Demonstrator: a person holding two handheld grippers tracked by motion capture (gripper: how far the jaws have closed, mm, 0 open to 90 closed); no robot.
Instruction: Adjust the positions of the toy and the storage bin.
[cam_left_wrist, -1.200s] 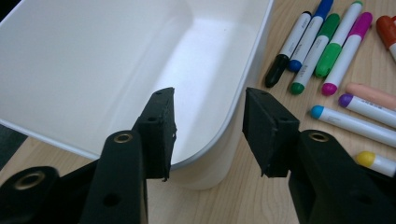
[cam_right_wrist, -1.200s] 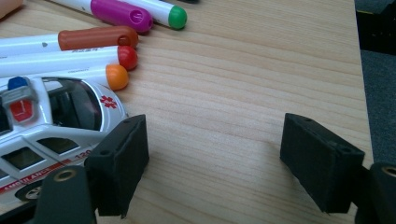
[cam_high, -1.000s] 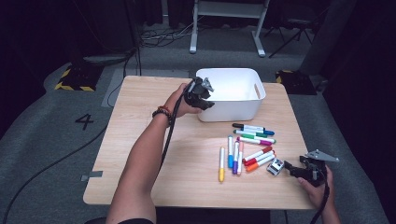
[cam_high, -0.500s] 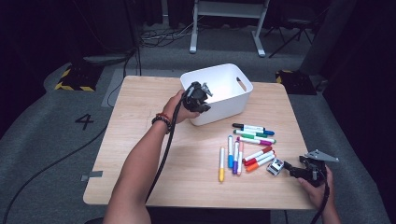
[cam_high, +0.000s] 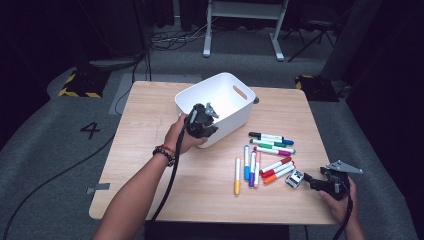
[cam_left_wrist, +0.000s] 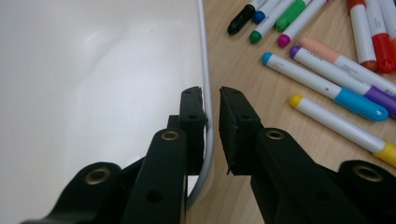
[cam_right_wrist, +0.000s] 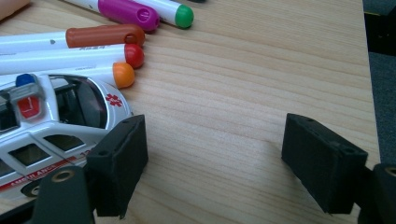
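Observation:
My left gripper is shut on the near wall of a white plastic bin, which sits turned at an angle on the wooden table. In the left gripper view one jaw is inside the bin and the other outside, with the thin rim between the pads of the left gripper. Several coloured markers lie loose to the right of the bin. My right gripper rests open near the table's front right corner, beside a small white toy ambulance. That ambulance sits just left of the right gripper, outside its jaws.
The table has bare wood left of the bin and along the front. Markers lie close to the bin's outer wall. Cables trail off the table's near edge, and a metal stand is on the floor behind.
The bin has slid left and toward the person, turning as it went, with my left gripper clamped on its wall. The right gripper and ambulance have stayed put.

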